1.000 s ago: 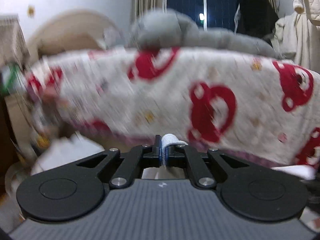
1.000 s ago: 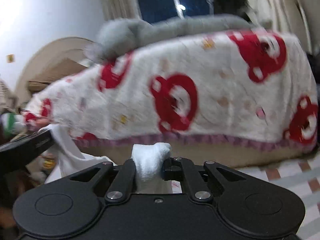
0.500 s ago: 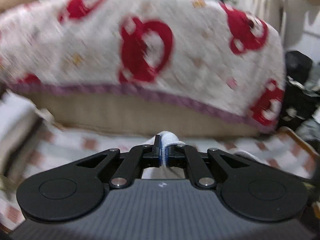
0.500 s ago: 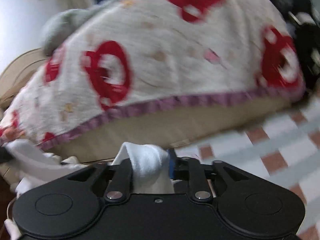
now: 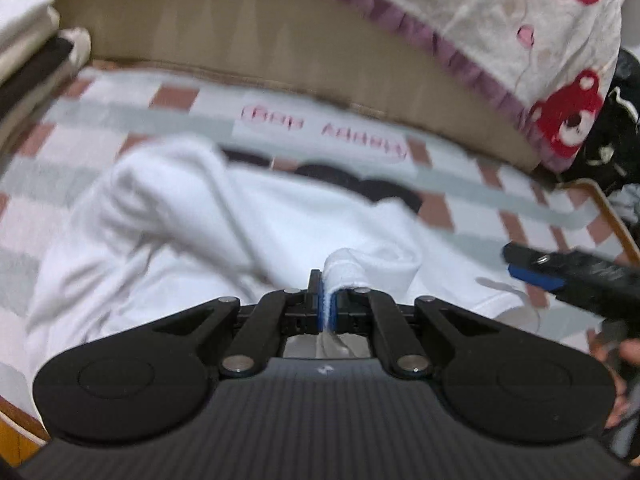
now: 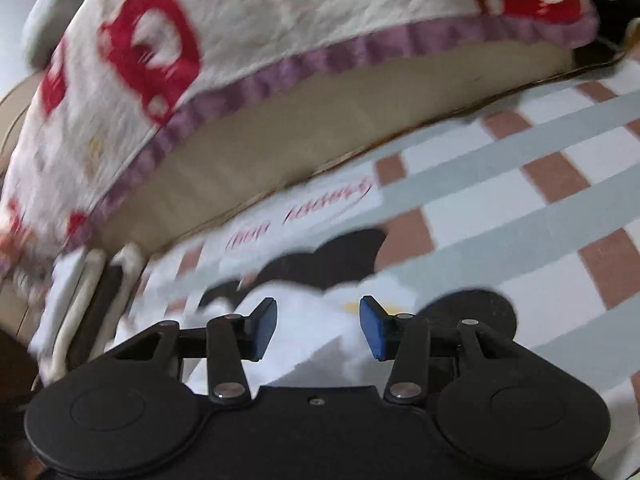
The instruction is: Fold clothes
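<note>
A white garment (image 5: 248, 224) lies rumpled on a checked mat (image 5: 120, 120). My left gripper (image 5: 329, 288) is shut on a fold of the garment's edge, low over the cloth. In the left wrist view my right gripper (image 5: 532, 268) shows at the right edge, just above the garment's corner. In the right wrist view my right gripper (image 6: 318, 322) hovers over the white garment (image 6: 304, 312); its jaws are opening, the blue pads (image 6: 264, 320) stand apart, and the cloth lies below them, not pinched.
A sofa draped in a white blanket with red bear prints (image 5: 532, 36) and a purple frill borders the mat behind. Folded clothes (image 5: 28, 48) are stacked at the left. Dark items (image 5: 616, 132) sit at the far right. A hand (image 5: 624, 360) shows at the right edge.
Both grippers have dropped from sofa height to the mat. The right gripper has let go of the white cloth and spread its jaws. The left still grips its fold.
</note>
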{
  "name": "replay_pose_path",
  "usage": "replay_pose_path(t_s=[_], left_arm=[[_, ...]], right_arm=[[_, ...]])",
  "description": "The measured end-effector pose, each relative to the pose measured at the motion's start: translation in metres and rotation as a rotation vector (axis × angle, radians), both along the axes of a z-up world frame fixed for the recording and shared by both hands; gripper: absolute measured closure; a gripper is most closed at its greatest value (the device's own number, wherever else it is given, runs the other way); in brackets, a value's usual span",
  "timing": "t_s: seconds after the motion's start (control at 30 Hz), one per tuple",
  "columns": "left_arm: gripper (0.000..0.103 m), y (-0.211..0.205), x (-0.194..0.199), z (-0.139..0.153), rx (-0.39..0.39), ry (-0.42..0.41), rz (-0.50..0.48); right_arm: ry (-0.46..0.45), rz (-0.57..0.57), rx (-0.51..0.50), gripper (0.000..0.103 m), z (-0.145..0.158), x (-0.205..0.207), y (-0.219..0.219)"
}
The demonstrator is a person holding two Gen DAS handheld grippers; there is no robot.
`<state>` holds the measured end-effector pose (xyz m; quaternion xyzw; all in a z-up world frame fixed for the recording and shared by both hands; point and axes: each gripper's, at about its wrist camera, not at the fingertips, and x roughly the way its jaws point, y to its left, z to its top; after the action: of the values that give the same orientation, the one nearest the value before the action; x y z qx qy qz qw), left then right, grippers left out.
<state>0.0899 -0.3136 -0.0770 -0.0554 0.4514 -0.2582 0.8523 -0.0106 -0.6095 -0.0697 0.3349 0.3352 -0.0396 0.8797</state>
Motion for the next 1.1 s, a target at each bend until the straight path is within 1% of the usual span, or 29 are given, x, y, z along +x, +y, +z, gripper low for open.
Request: replay_pose_path(t_s=[0.03, 0.1, 0.13, 0.17, 0.2, 0.27, 0.3, 0.33, 0.37, 0.43, 0.5, 0.57, 0.63, 0.67, 0.7, 0.73, 0.77, 0.8, 0.87, 0.93, 0.97, 1.0, 1.03, 1.1], left_arm=[[0.100, 0.004, -0.001, -0.006, -0.004, 0.006, -0.002], [0.100, 0.009, -0.006, -0.015, -0.018, -0.002, -0.002], [0.100, 0.012, -0.008, -0.018, -0.022, -0.009, -0.001], [0.100, 0.014, -0.010, -0.021, -0.020, -0.010, 0.000], [0.100, 0.015, -0.010, -0.024, 0.001, 0.010, 0.004], [0.100, 0.014, -0.006, -0.030, 0.054, 0.061, 0.025], [0.100, 0.015, -0.006, -0.029, 0.049, 0.055, 0.031], [0.100, 0.015, -0.006, -0.028, 0.045, 0.049, 0.036], [0.100, 0.015, -0.006, -0.027, 0.041, 0.042, 0.042], [0.099, 0.014, -0.006, -0.021, 0.017, 0.023, 0.051], [0.099, 0.013, -0.006, -0.014, -0.016, 0.000, 0.051], [0.099, 0.008, -0.008, -0.009, -0.034, -0.027, 0.026], [0.099, 0.003, -0.011, -0.004, -0.063, -0.041, 0.007], [0.099, 0.000, -0.013, -0.003, -0.081, -0.042, -0.002], [0.099, -0.003, -0.015, -0.002, -0.098, -0.036, -0.014], [0.099, -0.006, -0.017, -0.002, -0.106, -0.029, -0.028], [0.099, -0.009, -0.020, -0.002, -0.107, -0.021, -0.045], [0.099, -0.014, -0.023, -0.004, -0.087, -0.008, -0.070], [0.098, -0.026, -0.027, -0.008, 0.000, 0.019, -0.118], [0.097, -0.031, -0.033, -0.006, 0.054, -0.002, -0.157], [0.094, -0.031, -0.036, -0.001, 0.051, -0.015, -0.179], [0.088, -0.030, -0.038, 0.007, 0.023, -0.024, -0.208], [0.084, -0.027, -0.040, 0.017, -0.023, -0.030, -0.239], [0.071, -0.018, -0.041, 0.039, -0.112, -0.043, -0.291]], right_arm=[[-0.005, 0.022, 0.049, 0.051, -0.002, -0.001, 0.000], [-0.022, 0.050, 0.139, 0.046, -0.004, -0.003, 0.005], [-0.031, 0.064, 0.185, 0.045, -0.005, -0.004, 0.007], [-0.040, 0.078, 0.230, 0.043, -0.006, -0.005, 0.010], [-0.040, 0.094, 0.256, 0.040, -0.006, -0.006, 0.014], [-0.011, 0.110, 0.323, 0.039, -0.010, -0.007, 0.029], [0.011, 0.112, 0.383, 0.035, -0.017, -0.007, 0.036], [0.036, 0.112, 0.456, 0.034, -0.026, -0.007, 0.042], [0.066, 0.106, 0.506, 0.034, -0.036, -0.005, 0.048], [0.129, 0.053, 0.566, 0.034, -0.056, -0.003, 0.052], [0.151, -0.018, 0.647, 0.034, -0.075, -0.006, 0.047], [0.123, -0.068, 0.699, 0.033, -0.086, -0.008, 0.041], [0.094, -0.092, 0.718, 0.033, -0.092, -0.006, 0.038], [0.089, -0.087, 0.723, 0.035, -0.095, -0.002, 0.038], [0.089, -0.081, 0.728, 0.049, -0.097, 0.003, 0.040], [0.084, -0.083, 0.717, 0.059, -0.099, 0.007, 0.041], [0.079, -0.075, 0.680, 0.082, -0.097, 0.012, 0.043], [0.073, -0.067, 0.621, 0.095, -0.091, 0.015, 0.044], [0.023, -0.055, 0.469, 0.095, -0.071, 0.016, 0.037], [-0.066, -0.060, 0.316, 0.095, -0.042, 0.011, 0.032], [-0.125, -0.066, 0.265, 0.095, -0.029, 0.006, 0.028], [-0.182, -0.080, 0.233, 0.095, -0.018, 0.000, 0.022], [-0.242, -0.099, 0.209, 0.096, -0.008, -0.007, 0.016], [-0.326, -0.134, 0.189, 0.095, 0.001, -0.019, 0.004]])
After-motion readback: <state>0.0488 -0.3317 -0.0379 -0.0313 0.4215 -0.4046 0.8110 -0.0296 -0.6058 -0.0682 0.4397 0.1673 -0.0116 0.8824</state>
